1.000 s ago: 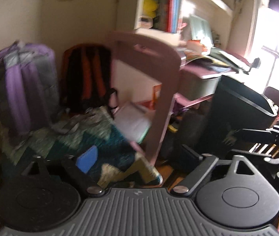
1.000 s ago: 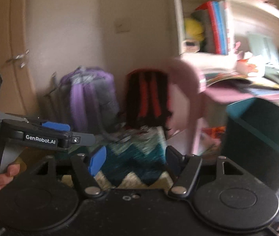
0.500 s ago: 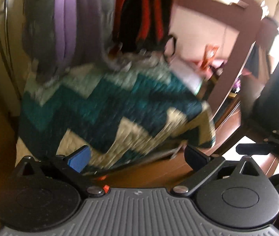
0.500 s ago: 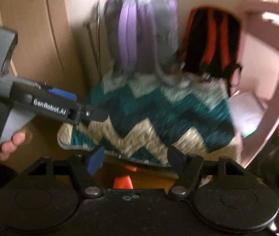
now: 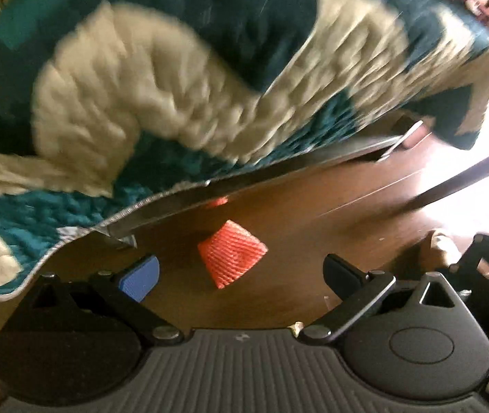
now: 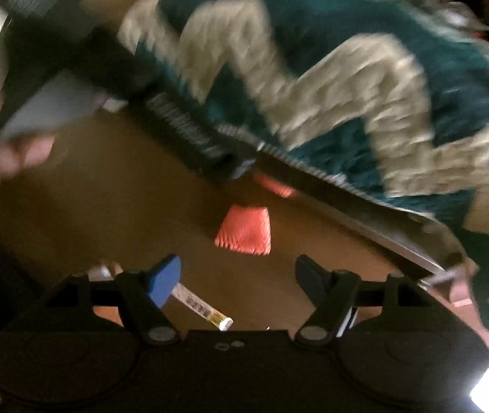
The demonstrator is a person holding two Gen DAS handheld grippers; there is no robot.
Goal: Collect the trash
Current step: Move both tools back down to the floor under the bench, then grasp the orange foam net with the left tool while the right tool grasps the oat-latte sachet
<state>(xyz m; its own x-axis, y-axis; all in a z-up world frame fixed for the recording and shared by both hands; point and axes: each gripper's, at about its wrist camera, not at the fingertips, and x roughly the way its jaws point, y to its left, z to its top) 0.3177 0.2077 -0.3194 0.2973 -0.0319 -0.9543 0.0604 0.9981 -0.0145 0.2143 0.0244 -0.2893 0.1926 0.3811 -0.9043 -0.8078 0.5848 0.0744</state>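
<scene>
Wood floor (image 5: pixel 313 227) | orange netting scrap (image 5: pixel 232 253) just ahead of both grippers' fingers | fingers apart, empty

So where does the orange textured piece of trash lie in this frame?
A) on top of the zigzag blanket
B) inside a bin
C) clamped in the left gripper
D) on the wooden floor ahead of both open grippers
D: the orange piece lies on the brown floor, below the blanket's edge, ahead of the open left gripper and right gripper.
</scene>
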